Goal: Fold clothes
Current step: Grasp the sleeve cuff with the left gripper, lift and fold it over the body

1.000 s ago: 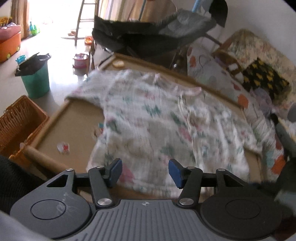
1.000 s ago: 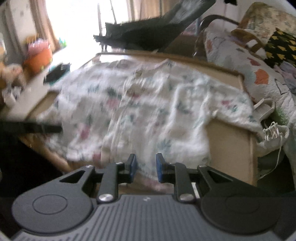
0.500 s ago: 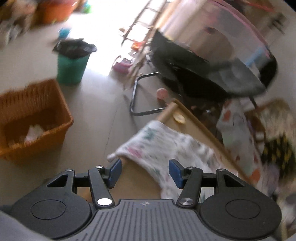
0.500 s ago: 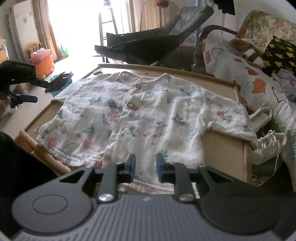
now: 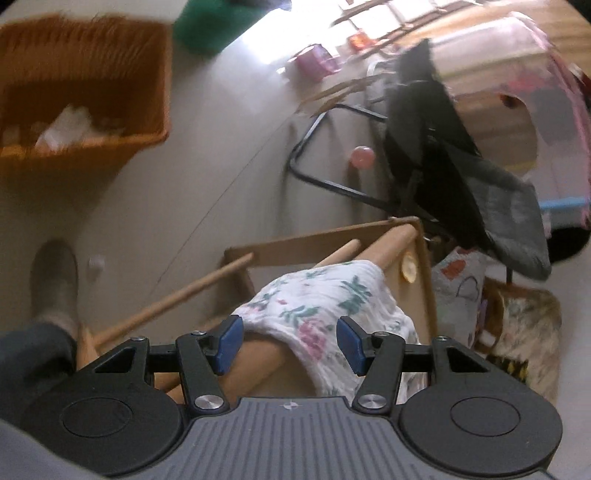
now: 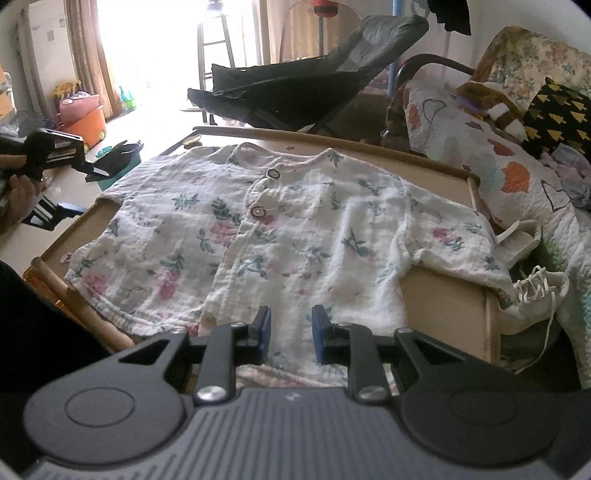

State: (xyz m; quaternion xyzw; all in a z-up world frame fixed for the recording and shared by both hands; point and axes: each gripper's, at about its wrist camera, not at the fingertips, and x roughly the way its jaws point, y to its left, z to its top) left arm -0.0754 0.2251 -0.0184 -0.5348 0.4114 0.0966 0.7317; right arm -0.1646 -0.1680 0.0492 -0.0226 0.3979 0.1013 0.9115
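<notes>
A white floral button shirt [image 6: 295,229] lies spread flat, front up, on a low wooden table [image 6: 443,295]. My right gripper [image 6: 290,334] hovers over the shirt's near hem, its jaws a narrow gap apart with nothing pinched. In the left wrist view, the shirt's left sleeve [image 5: 325,295] drapes over the table's rounded edge [image 5: 391,243]. My left gripper [image 5: 290,345] stands open just above the sleeve's end, its pads clear of the cloth. From the right wrist view the left gripper [image 6: 61,177] shows at the far left, held in a hand.
An orange wicker basket [image 5: 81,85] and a green bin [image 5: 207,29] stand on the floor left of the table. A black reclining chair [image 6: 295,85] is behind it. A quilt-covered sofa [image 6: 498,166] and a white sneaker [image 6: 539,291] are at the right. A foot [image 5: 53,280] is near the table leg.
The left gripper swung off the shirt's hem to the table's left edge, rolling as it went, and now sits over the left sleeve. The right gripper stayed put.
</notes>
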